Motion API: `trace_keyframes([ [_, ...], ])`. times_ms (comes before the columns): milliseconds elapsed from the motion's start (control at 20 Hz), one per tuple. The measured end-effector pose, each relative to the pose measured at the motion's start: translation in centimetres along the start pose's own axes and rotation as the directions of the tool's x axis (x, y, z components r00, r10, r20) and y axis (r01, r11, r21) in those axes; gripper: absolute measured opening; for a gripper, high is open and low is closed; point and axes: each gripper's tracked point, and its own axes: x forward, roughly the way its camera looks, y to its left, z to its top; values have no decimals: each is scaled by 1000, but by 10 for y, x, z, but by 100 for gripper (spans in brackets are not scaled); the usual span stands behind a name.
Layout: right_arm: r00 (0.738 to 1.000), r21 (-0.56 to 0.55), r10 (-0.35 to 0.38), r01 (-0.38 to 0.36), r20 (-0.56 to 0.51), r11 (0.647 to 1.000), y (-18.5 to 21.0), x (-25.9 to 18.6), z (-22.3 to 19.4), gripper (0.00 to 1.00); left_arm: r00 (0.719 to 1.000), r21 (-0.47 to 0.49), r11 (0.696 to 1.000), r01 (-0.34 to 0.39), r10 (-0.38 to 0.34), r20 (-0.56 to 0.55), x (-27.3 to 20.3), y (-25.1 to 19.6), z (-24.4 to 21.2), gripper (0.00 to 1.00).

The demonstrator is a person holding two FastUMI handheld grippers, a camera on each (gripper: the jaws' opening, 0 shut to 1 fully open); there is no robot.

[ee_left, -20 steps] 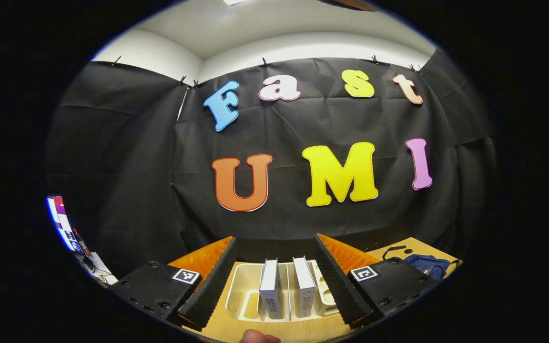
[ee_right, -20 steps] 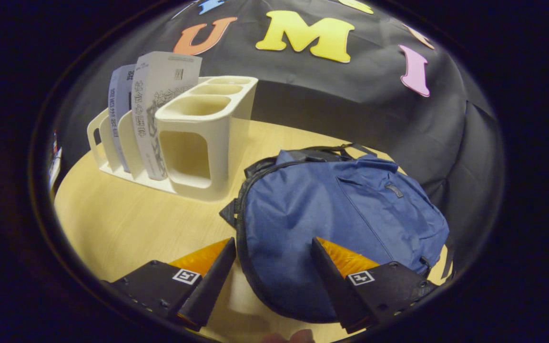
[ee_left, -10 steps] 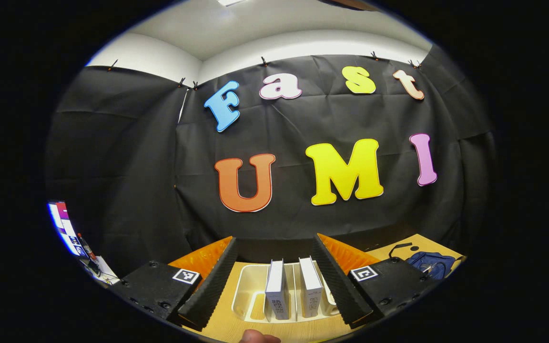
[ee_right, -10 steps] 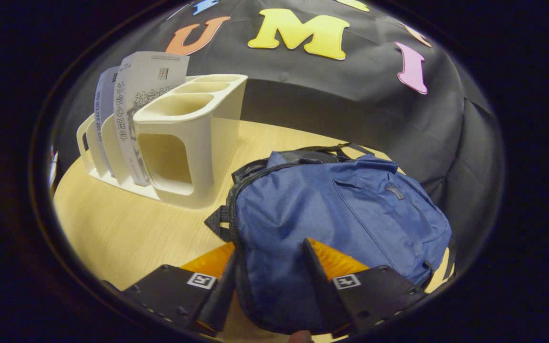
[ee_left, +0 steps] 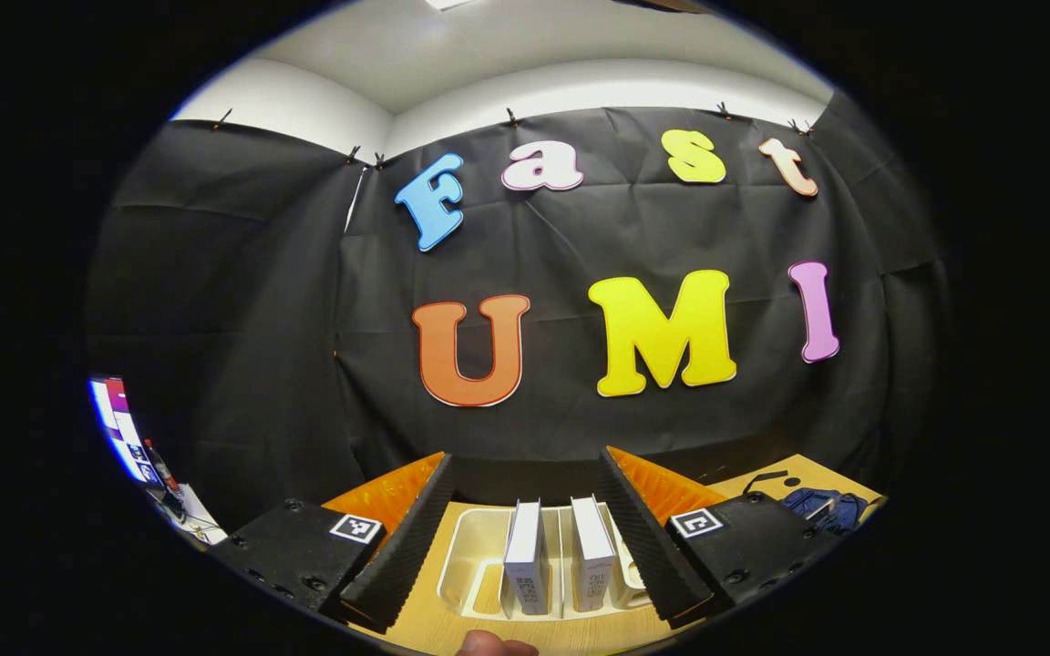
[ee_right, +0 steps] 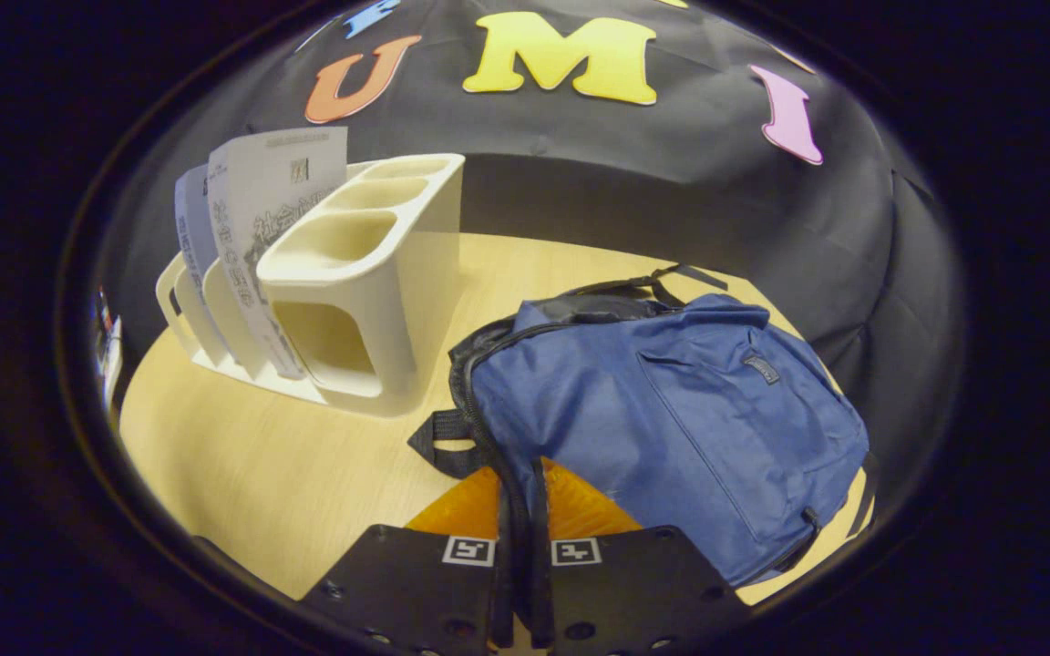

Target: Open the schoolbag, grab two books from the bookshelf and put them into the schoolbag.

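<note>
The blue schoolbag [ee_right: 671, 410] lies flat on the wooden table [ee_right: 288, 465], its black-piped zip seam facing me. My right gripper [ee_right: 519, 474] is shut on that near seam, with the fabric pinched between both fingers. A cream bookshelf rack [ee_right: 370, 273] stands to the bag's left and holds two upright books [ee_right: 283, 205]. In the left gripper view the same rack [ee_left: 479, 565] and two white books [ee_left: 525, 560] sit low between the fingers of my left gripper [ee_left: 525, 460], which is open and holds nothing. The schoolbag [ee_left: 821, 506] appears small at the far right.
The black cloth wall closes off the back of the table. A lit screen [ee_left: 119, 424] and some clutter sit beyond the table at the far left. The rack's pen-cup end [ee_right: 356, 232] stands close to the bag's top corner. A fingertip [ee_left: 493, 645] shows at the bottom edge.
My right gripper went from wide open astride the bag's near edge to shut on its seam. The left gripper has barely shifted and stays open.
</note>
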Motion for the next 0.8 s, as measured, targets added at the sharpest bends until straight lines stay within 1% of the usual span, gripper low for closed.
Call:
trace_keyframes([
  [50, 1000, 5, -1, 1, 1, 1000, -4, -3, 6, 8, 1000, -8, 1000, -6, 6, -6, 1, 2, -3, 99],
  [100, 1000, 13, 14, -14, 2, 1000, -5, -9, 12, 1, 1000, -14, 1000, -10, 10, -11, 2, 2, -4, 99],
  [300, 999, 10, 21, -22, 43, 1000, -17, -35, 44, 0, 1000, -21, 1000, -21, 20, -16, 8, 8, -7, 99],
  [400, 998, 1, 24, -24, 60, 1000, -29, -53, 62, 0, 999, -37, 999, 4, -5, -36, 16, 4, -14, 99],
  [550, 994, -12, -1, 2, 109, 1000, -65, -82, 97, 0, 997, -64, 998, 25, -30, -76, 30, 3, -22, 99],
  [650, 990, 3, -20, 20, 137, 1000, -89, -100, 114, 0, 994, -82, 996, 29, -37, -104, 39, 3, -26, 99],
  [800, 986, 14, -50, 49, 158, 999, -126, -118, 133, 0, 988, -81, 997, 13, -26, -155, 56, 6, -33, 99],
])
